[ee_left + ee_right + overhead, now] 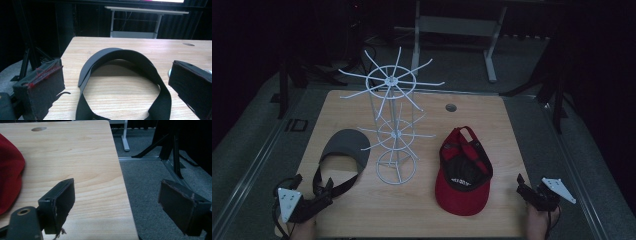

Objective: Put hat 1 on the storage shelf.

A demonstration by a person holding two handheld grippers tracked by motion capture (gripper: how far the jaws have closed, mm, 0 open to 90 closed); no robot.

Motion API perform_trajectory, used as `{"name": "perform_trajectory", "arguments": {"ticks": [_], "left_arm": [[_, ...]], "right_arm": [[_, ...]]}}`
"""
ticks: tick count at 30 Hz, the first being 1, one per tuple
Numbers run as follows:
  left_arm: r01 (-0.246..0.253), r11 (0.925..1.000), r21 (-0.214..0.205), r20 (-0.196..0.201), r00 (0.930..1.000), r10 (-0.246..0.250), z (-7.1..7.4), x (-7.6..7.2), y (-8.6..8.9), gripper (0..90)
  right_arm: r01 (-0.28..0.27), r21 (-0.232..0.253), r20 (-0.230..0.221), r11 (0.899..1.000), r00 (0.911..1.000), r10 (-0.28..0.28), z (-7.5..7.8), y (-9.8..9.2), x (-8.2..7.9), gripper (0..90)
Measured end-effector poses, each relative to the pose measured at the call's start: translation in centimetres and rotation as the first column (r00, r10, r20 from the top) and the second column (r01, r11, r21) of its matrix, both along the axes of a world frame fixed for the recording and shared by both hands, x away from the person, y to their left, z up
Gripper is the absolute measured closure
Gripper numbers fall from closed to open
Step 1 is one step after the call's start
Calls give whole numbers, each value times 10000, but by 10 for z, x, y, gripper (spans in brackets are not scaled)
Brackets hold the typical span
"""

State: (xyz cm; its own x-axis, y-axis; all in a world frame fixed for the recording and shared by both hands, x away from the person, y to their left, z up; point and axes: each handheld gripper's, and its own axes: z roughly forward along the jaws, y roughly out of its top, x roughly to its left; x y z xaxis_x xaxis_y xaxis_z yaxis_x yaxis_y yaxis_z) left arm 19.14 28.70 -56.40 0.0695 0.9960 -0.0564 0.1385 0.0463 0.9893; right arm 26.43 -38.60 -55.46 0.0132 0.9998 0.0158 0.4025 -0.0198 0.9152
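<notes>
Two hats flat | left gripper jaws apart, near-left, at grey visor strap: a thin strap may slip | wire rack centre: prongs could snag | red cap right | right gripper jaws apart, apparently empty.

No text, label, brand, number or sign can be read anywhere; the red cap bears a pale mark on the dark lining inside it, near the brim, too small and blurred to make out.
</notes>
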Motion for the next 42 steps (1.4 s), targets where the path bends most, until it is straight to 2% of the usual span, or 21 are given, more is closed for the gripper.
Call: {"name": "perform_trajectory", "arguments": {"ticks": [4,9,11,12,14,18,21,23,27,28,30,31,33,34,36,37,38,40,41,42], "left_arm": [[-45,9999,115,17,10000,45,1,0,-1,5],[-105,9999,-4,-63,9999,105,1,-1,-1,5],[-177,9998,4,-136,9998,177,1,0,-1,5],[-166,9997,-150,-153,9997,164,1,0,-1,5],[-217,9994,-253,-138,9997,213,1,-1,0,5],[-153,9987,-496,-106,9998,148,2,-2,0,5],[-94,9987,-508,-164,9998,85,3,-2,-1,5],[50,9985,-553,-252,9997,-64,3,-2,-3,5],[147,9983,-564,-270,9995,-163,4,-2,-4,5],[168,9982,-574,-277,9994,-184,4,-2,-4,5],[247,9972,-700,-329,9991,-270,4,-2,-4,5],[445,9947,-924,-378,9981,-481,3,-1,-4,5],[524,9935,-1015,-453,9973,-572,2,0,-4,5],[649,9927,-1021,-472,9964,-700,2,0,-4,5],[670,9926,-1010,-438,9965,-717,3,0,-5,5],[704,9928,-973,-391,9965,-745,3,1,-5,5],[704,9928,-973,-391,9965,-745,3,1,-5,5],[704,9935,-889,-425,9963,-744,3,0,-5,5],[725,9936,-863,-443,9961,-765,3,0,-6,5],[743,9933,-880,-444,9959,-784,4,0,-6,5]], "right_arm": [[58,190,22,9998,10000,-59,0,-2,0,140],[80,190,-149,9998,9999,-77,0,-3,0,139],[-85,357,-208,9993,9997,93,2,-4,0,139],[-192,471,-223,9987,9995,202,3,-4,0,139],[-403,596,-328,9974,9986,423,7,-5,1,139],[-464,434,-268,9980,9985,476,21,-6,1,139],[-509,523,-293,9973,9982,525,29,-7,1,139],[-817,918,-557,9924,9946,870,42,-7,4,140],[-1334,730,-791,9884,9871,1391,52,-3,8,129],[-1685,680,-1024,9834,9793,1749,57,1,12,112],[-2074,897,-1164,9741,9692,2171,64,4,17,105],[-2155,825,-1197,9730,9671,2243,67,7,18,105],[-2247,747,-1186,9716,9654,2324,70,9,20,103],[-2354,488,-1228,9707,9630,2398,77,14,24,100],[-2361,333,-1176,9711,9640,2384,82,19,27,103],[-2534,525,-1375,9659,9562,2584,85,20,29,104],[-2665,705,-1370,9613,9519,2740,88,22,33,104],[-2721,765,-1350,9592,9504,2803,90,24,35,104],[-2834,526,-1389,9576,9475,2881,94,30,39,104],[-2899,550,-1344,9555,9461,2948,95,32,40,103]]}}
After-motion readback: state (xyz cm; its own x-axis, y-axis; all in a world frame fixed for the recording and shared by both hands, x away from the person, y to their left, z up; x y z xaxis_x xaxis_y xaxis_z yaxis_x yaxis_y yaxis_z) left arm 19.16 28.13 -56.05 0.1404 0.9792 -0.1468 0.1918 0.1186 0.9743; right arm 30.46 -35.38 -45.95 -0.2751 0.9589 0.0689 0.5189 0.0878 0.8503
